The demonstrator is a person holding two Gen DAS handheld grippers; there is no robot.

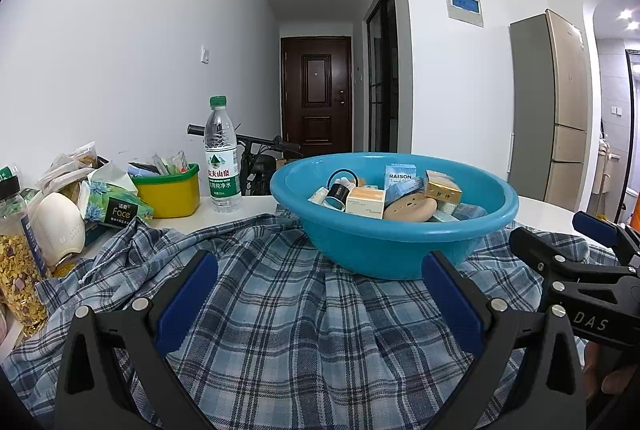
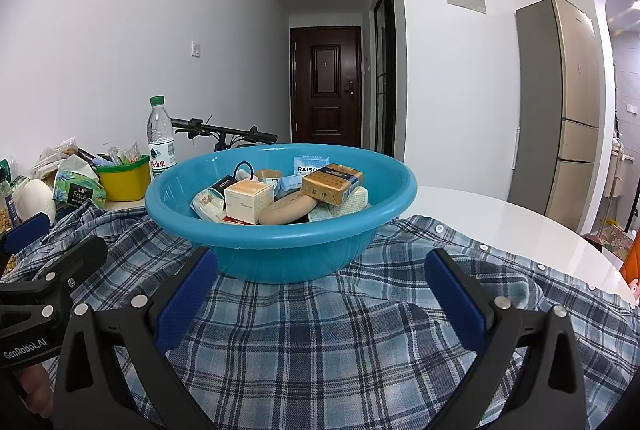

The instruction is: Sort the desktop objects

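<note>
A blue plastic basin [image 1: 400,250] [image 2: 280,250] sits on a blue plaid shirt [image 1: 288,330] [image 2: 340,342] spread over the white table. It holds several small boxes, among them a cream box [image 2: 248,199], a gold box [image 2: 332,183] and a tan round disc [image 2: 288,210]. My left gripper [image 1: 320,294] is open and empty, low over the shirt in front of the basin. My right gripper [image 2: 322,290] is open and empty, also just in front of the basin. The right gripper shows at the right edge of the left wrist view [image 1: 560,250].
At the left stand a water bottle [image 1: 222,158], a yellow tub [image 1: 170,190] with packets, a tissue pack [image 1: 116,204], a white egg-shaped object [image 1: 60,226] and a cereal jar [image 1: 16,258]. Bare white table [image 2: 500,226] lies right. A bicycle handlebar [image 2: 224,130] is behind.
</note>
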